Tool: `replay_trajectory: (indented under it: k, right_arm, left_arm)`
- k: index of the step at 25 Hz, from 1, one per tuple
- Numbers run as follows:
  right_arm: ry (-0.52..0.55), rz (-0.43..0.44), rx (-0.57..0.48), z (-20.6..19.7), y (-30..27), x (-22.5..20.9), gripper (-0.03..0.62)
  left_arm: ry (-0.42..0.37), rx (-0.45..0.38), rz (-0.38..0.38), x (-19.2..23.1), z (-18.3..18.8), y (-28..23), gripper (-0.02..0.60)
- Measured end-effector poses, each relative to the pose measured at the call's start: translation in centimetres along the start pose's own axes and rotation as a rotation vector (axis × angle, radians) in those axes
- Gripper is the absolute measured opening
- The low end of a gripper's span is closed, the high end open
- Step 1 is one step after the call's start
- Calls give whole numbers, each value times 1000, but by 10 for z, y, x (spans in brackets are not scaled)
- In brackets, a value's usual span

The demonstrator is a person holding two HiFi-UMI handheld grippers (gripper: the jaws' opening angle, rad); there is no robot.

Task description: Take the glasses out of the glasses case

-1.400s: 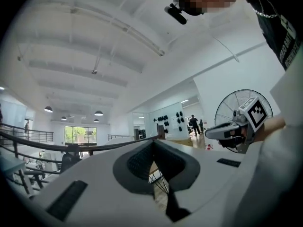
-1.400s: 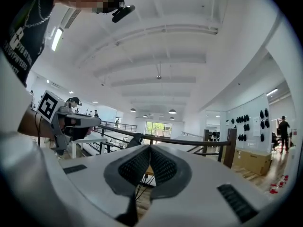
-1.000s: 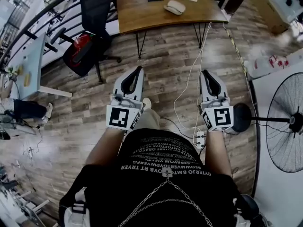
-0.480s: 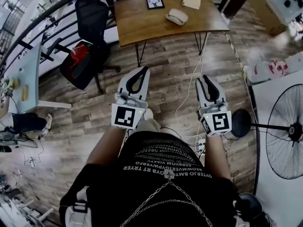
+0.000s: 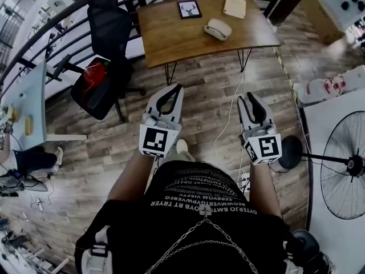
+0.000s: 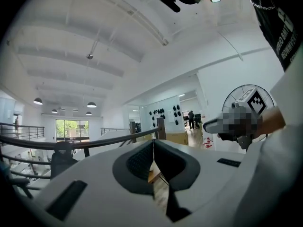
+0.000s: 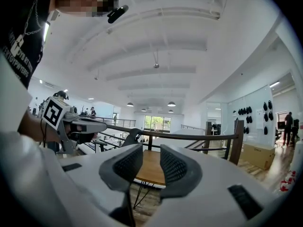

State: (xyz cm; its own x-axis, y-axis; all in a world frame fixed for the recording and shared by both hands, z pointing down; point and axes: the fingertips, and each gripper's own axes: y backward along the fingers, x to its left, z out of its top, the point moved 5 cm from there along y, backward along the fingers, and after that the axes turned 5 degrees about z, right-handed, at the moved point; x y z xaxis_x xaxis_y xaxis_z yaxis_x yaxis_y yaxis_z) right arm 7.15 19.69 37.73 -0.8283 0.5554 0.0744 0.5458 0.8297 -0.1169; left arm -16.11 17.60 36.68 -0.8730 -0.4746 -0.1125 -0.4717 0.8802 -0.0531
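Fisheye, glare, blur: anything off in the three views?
Head view: heavy fisheye, table edges bow; even light, sharp. Left gripper view: black vignette corners, ceiling nearly blown out. Right gripper view: same vignette, bright window far back, no blur.

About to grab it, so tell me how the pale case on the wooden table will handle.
The glasses case looks rounded and smooth, so it is probably stiff yet may slip in the jaws. Lying flat on the table, it would likely slide, not tip, if pushed.
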Motion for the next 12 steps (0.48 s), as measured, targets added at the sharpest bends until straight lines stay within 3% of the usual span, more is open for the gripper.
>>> replay_trajectory:
  k: [12]
  right_arm:
    - [-5, -58, 33, 9, -55, -3, 103]
  left_arm:
    - [25, 12, -31, 60, -10, -32, 29]
